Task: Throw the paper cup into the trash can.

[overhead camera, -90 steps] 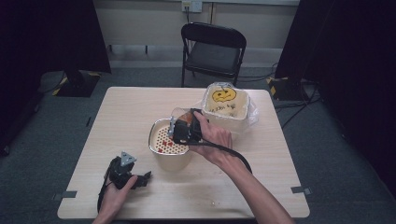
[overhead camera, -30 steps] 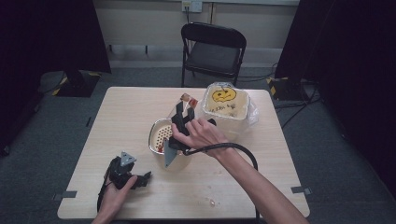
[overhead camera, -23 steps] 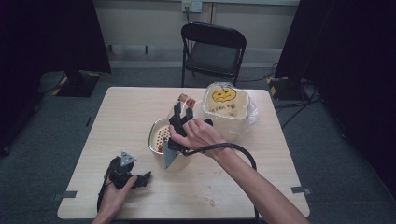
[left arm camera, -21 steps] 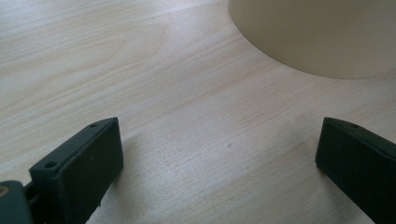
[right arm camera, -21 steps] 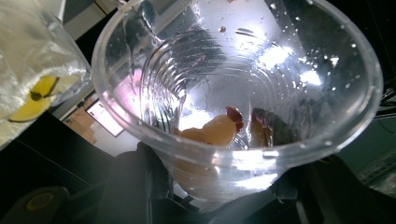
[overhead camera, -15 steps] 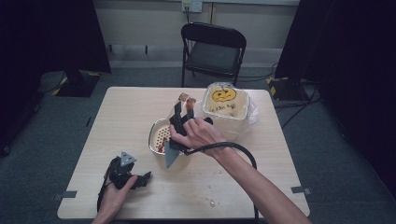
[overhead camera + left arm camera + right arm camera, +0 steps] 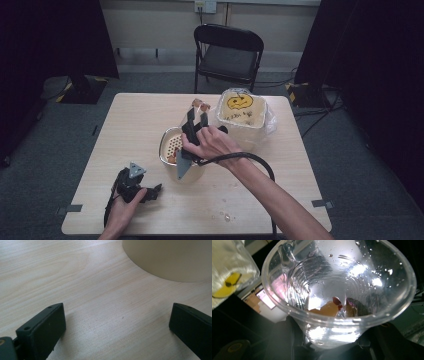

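My right gripper [image 7: 196, 116] clamps a clear cup [image 7: 337, 293], tipped at the strainer bowl's [image 7: 171, 145] two o'clock (scraps cling inside). Next: tilt further. Left gripper [image 7: 150, 192] rests wide open, empty.

black grippers [image 7: 197, 120]; grey three-cornered plate [image 7: 135, 170]; trailing black cable [image 7: 250, 159]

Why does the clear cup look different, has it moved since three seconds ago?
Yes. The clear cup, held by the right hand-held gripper, has tipped back from the cream bowl toward the pumpkin tub.
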Demonstrator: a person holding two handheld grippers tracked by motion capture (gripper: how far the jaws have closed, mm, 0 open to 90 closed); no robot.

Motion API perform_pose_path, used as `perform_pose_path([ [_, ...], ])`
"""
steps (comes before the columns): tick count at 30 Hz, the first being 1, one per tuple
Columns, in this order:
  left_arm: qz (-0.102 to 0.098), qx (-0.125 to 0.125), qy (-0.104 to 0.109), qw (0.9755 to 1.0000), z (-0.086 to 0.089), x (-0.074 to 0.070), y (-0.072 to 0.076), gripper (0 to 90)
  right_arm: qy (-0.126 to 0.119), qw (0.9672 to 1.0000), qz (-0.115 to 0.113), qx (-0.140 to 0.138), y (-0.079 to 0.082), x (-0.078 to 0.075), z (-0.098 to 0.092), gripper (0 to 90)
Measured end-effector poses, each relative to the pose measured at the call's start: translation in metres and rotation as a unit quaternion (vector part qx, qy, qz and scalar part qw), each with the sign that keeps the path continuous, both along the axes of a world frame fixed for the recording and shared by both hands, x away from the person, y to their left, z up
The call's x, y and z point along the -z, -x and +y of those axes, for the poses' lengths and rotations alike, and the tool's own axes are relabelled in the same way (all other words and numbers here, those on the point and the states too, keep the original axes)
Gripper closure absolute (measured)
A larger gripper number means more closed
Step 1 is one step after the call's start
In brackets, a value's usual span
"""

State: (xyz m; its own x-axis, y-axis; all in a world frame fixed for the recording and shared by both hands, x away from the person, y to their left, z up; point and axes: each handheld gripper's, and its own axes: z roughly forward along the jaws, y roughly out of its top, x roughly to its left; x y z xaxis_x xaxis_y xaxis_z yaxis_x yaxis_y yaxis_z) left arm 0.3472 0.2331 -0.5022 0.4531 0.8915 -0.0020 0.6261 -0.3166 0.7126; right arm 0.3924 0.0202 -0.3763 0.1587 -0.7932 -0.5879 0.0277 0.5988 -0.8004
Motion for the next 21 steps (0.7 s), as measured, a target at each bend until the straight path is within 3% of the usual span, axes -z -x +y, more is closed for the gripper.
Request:
perform_pose_path([
  [2, 0.000, 0.000, 0.000, 1.0000, 0.0000, 0.0000, 0.0000, 0.4, 0.002, 0.9999, 0.005, -0.012, 0.0064, 0.0023, 0.0031, 54.4],
  [5, 0.000, 0.000, 0.001, 1.0000, -0.0001, 0.0001, 0.0001, 0.4, -0.003, 1.0000, 0.000, -0.004, 0.0045, 0.0037, 0.0027, 54.6],
  [7, -0.001, 0.001, 0.000, 1.0000, 0.0002, 0.0001, 0.0002, 0.4, 0.011, 0.9998, 0.003, -0.013, 0.0053, 0.0062, 0.0013, 54.6],
  [10, 0.000, 0.001, 0.001, 1.0000, 0.0001, 0.0001, 0.0002, 0.4, 0.002, 0.9997, -0.013, 0.019, -0.0032, 0.0041, -0.0009, 54.7],
  [12, -0.001, 0.001, 0.000, 1.0000, 0.0002, 0.0001, 0.0002, 0.4, 0.014, 0.9998, -0.004, 0.010, 0.0003, 0.0071, -0.0028, 54.9],
  [13, 0.000, 0.001, 0.000, 1.0000, 0.0002, 0.0001, 0.0002, 0.3, -0.002, 1.0000, 0.004, 0.008, 0.0023, 0.0055, -0.0020, 54.9],
  [15, 0.000, 0.001, 0.002, 1.0000, 0.0001, 0.0002, 0.0002, 0.3, 0.006, 0.9999, -0.006, 0.009, 0.0007, 0.0031, -0.0007, 55.0],
  [21, 0.000, 0.001, 0.002, 1.0000, 0.0001, 0.0001, 0.0002, 0.3, 0.001, 1.0000, -0.007, 0.004, 0.0042, 0.0032, 0.0003, 55.1],
])
